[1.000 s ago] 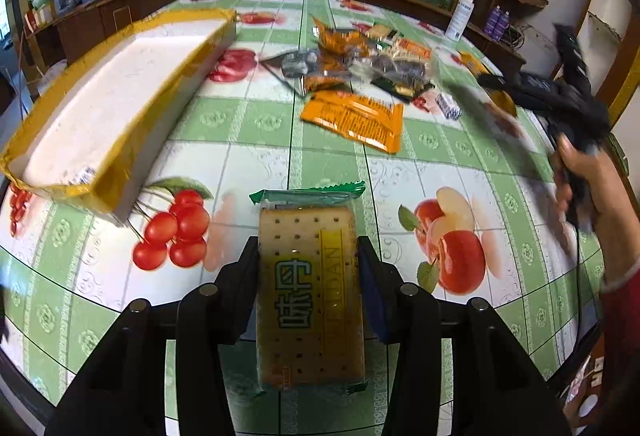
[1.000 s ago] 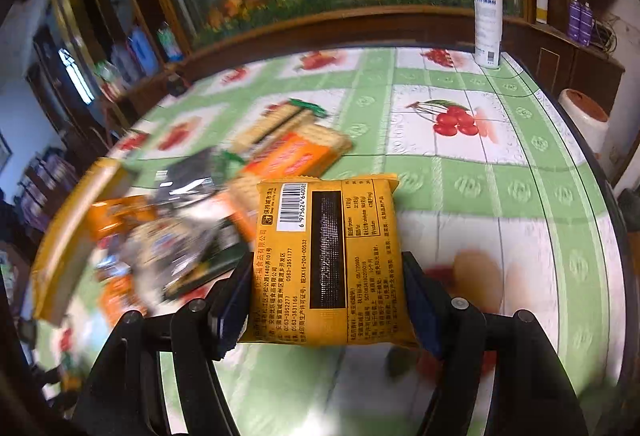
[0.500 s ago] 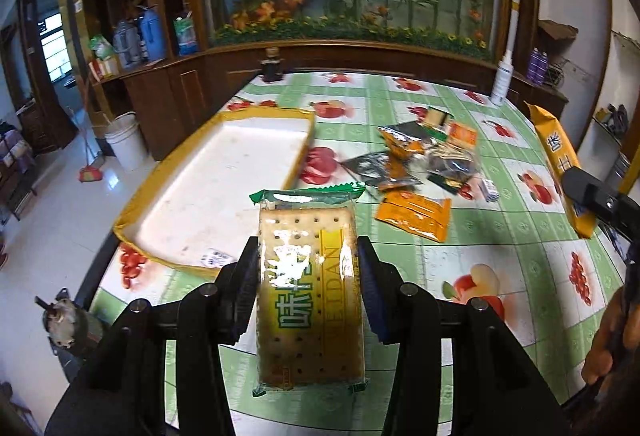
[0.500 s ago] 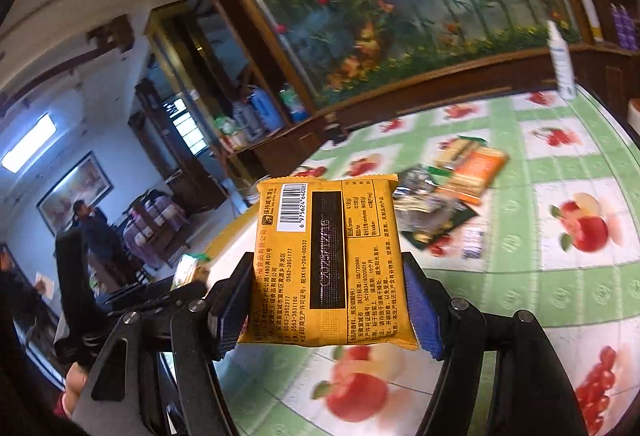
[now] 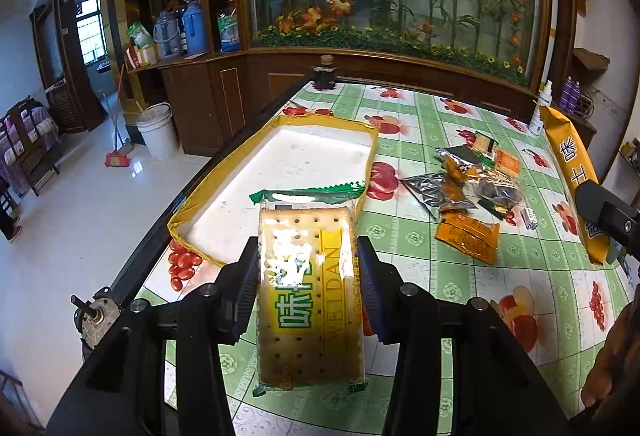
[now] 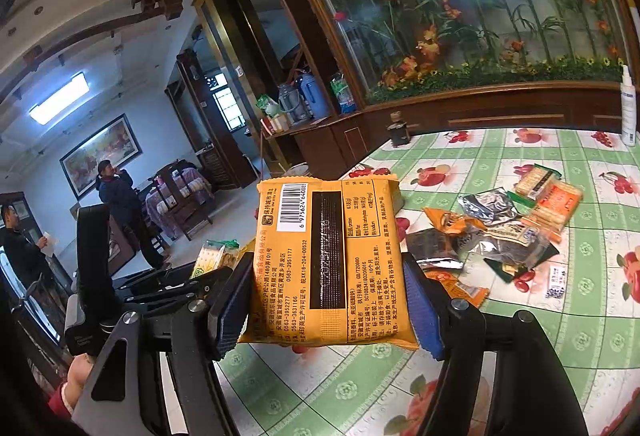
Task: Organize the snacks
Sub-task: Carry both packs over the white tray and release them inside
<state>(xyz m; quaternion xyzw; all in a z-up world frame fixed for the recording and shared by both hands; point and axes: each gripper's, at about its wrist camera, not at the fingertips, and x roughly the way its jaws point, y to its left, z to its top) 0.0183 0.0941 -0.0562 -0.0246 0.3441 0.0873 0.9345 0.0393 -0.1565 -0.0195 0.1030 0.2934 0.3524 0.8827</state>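
My left gripper (image 5: 308, 284) is shut on a green and yellow cracker pack (image 5: 310, 296) and holds it above the table's near left corner, in front of the yellow-rimmed white tray (image 5: 280, 164). My right gripper (image 6: 328, 300) is shut on an orange snack pack (image 6: 328, 264), barcode side facing the camera, raised above the table. That pack also shows edge-on in the left wrist view (image 5: 572, 180), at the right. The left gripper and its cracker pack show in the right wrist view (image 6: 212, 260), to the left.
A pile of loose snack packets (image 5: 472, 184) lies mid-table on the green fruit-print cloth (image 5: 440, 124); the pile also shows in the right wrist view (image 6: 508, 232). A white spray bottle (image 6: 628, 108) and a dark jar (image 5: 323, 74) stand at the far edge. Two people stand beyond the table.
Both grippers have risen higher above the table with their packs held. The left view now looks down on the tray from farther back; the right view has tilted up toward the room.
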